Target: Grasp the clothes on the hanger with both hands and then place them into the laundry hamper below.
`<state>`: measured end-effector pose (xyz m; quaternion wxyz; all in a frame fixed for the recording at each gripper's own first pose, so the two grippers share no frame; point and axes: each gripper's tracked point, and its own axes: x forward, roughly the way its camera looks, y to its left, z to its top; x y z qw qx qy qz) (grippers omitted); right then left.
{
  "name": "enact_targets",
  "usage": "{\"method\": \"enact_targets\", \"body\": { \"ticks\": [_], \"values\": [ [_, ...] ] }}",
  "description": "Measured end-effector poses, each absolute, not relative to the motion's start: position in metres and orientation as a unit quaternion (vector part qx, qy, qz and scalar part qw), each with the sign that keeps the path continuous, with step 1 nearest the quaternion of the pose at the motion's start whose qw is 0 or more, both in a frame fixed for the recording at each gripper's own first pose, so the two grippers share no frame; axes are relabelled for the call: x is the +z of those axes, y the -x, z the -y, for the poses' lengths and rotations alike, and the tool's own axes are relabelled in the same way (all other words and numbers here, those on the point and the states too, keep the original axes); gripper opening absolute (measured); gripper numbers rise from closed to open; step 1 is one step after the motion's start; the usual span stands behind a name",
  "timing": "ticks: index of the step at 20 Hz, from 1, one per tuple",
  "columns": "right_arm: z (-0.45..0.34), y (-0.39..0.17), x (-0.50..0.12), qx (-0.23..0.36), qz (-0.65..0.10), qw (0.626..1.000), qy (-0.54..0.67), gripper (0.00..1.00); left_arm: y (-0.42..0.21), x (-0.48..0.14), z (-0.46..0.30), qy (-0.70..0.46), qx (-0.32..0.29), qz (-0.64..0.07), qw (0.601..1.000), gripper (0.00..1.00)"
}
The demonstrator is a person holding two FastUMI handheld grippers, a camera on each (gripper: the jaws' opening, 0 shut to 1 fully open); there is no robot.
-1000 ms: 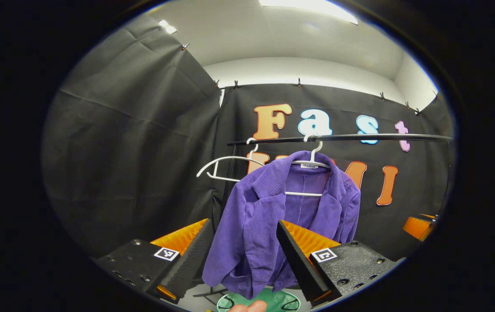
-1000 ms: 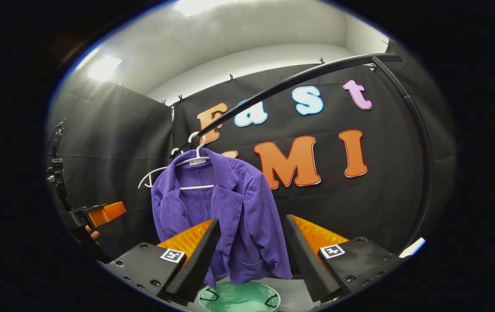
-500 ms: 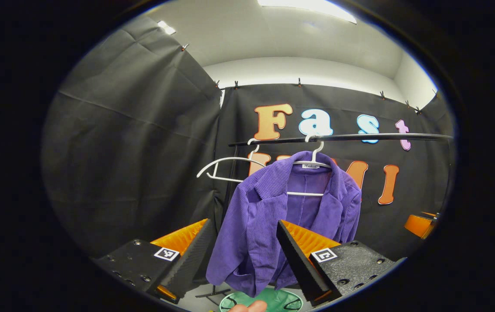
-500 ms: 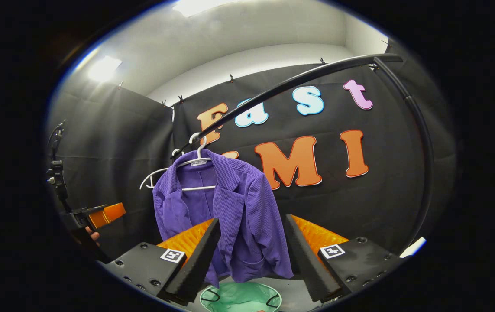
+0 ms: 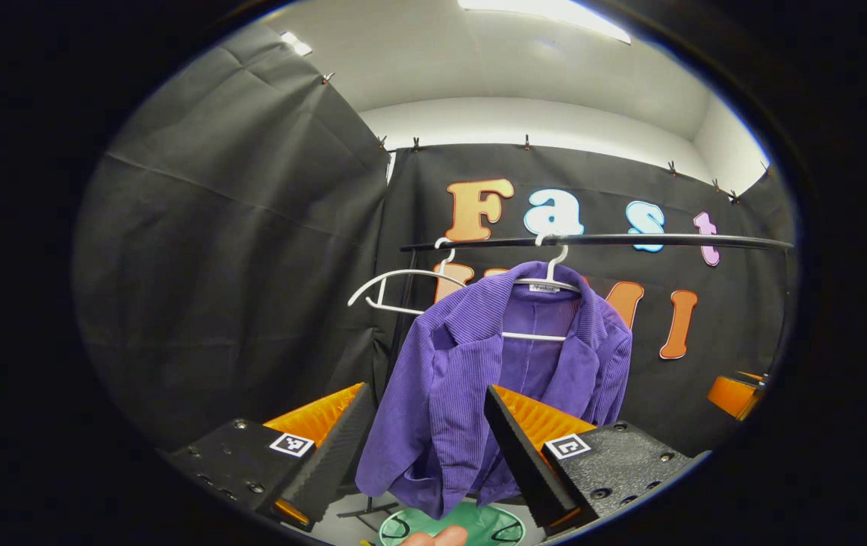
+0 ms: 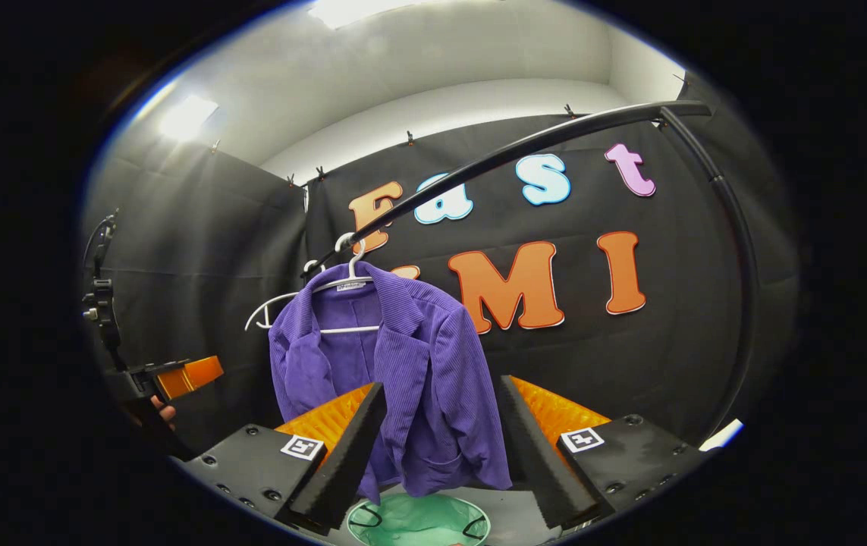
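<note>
Item: purple jacket [image 5: 479, 379] on white hanger [image 5: 551, 284], ahead of my left gripper [image 5: 425, 440] and right gripper [image 6: 441, 440], both spread wide, empty; green hamper [image 6: 418, 519] beneath.

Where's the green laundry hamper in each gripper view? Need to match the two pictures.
Left gripper view: the green laundry hamper sits at the bottom edge, just right of center, under the hem of the purple jacket.
Right gripper view: the hamper sits at the bottom edge, near center, below the jacket.
Shared landmark: the black clothes rail, from which the jacket's white hanger hangs.
</note>
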<state>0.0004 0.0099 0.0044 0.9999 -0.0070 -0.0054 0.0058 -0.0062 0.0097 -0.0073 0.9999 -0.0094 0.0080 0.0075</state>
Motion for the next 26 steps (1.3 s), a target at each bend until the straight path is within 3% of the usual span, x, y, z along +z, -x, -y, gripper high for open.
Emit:
{"method": "enact_targets", "body": {
  "ticks": [2, 4, 6, 7, 8, 13, 17, 18, 19, 20, 22, 23, 24, 25, 26],
  "values": [
    [-0.014, -0.002, 0.001, 0.012, 0.003, 1.000, 0.004, 0.89, 0.007, -0.012, -0.012, 0.015, 0.008, -0.014, 1.000, 0.92],
    [-0.020, -0.006, -0.005, 0.019, -0.002, 1.000, 0.004, 0.89, 0.009, -0.014, -0.020, 0.015, 0.015, -0.018, 1.000, 0.99],
    [-0.028, -0.016, -0.013, 0.029, -0.007, 1.000, 0.001, 0.89, 0.013, -0.014, -0.027, 0.014, 0.020, -0.019, 1.000, 0.92],
    [-0.033, -0.025, -0.021, 0.034, -0.015, 0.999, 0.000, 0.89, 0.016, -0.014, -0.031, 0.013, 0.023, -0.019, 0.999, 0.96],
    [-0.040, -0.035, -0.032, 0.041, -0.025, 0.999, -0.002, 0.97, 0.018, -0.013, -0.038, 0.010, 0.029, -0.018, 0.999, 0.96],
    [-0.075, -0.101, -0.064, 0.065, -0.056, 0.996, -0.021, 0.98, 0.026, -0.005, -0.064, 0.004, 0.054, -0.009, 0.998, 0.92],
    [-0.084, -0.159, -0.087, 0.035, -0.059, 0.998, -0.008, 0.98, 0.029, -0.005, -0.078, 0.002, 0.057, -0.006, 0.998, 0.96],
    [-0.086, -0.173, -0.095, 0.025, -0.062, 0.998, 0.000, 0.89, 0.029, -0.004, -0.080, 0.003, 0.058, -0.003, 0.998, 0.92],
    [-0.086, -0.185, -0.101, 0.012, -0.063, 0.998, 0.006, 0.89, 0.028, -0.003, -0.083, 0.004, 0.057, 0.000, 0.998, 0.92],
    [-0.085, -0.197, -0.107, -0.006, -0.066, 0.998, 0.010, 0.98, 0.026, -0.002, -0.085, 0.007, 0.054, 0.002, 0.999, 0.92],
    [-0.082, -0.220, -0.122, -0.038, -0.069, 0.997, 0.015, 0.98, 0.023, -0.002, -0.087, 0.012, 0.038, 0.000, 0.999, 0.92],
    [-0.081, -0.229, -0.130, -0.048, -0.074, 0.996, 0.016, 0.89, 0.023, -0.002, -0.090, 0.014, 0.030, -0.002, 0.999, 0.92],
    [-0.084, -0.237, -0.137, -0.054, -0.078, 0.995, 0.016, 0.89, 0.024, -0.002, -0.094, 0.015, 0.022, -0.005, 1.000, 0.93],
    [-0.085, -0.244, -0.143, -0.061, -0.078, 0.995, 0.016, 0.98, 0.025, -0.003, -0.097, 0.015, 0.014, -0.008, 1.000, 0.93],
    [-0.081, -0.251, -0.149, -0.075, -0.080, 0.994, 0.022, 0.98, 0.025, -0.004, -0.100, 0.015, 0.006, -0.010, 1.000, 0.92]
  ]
}}
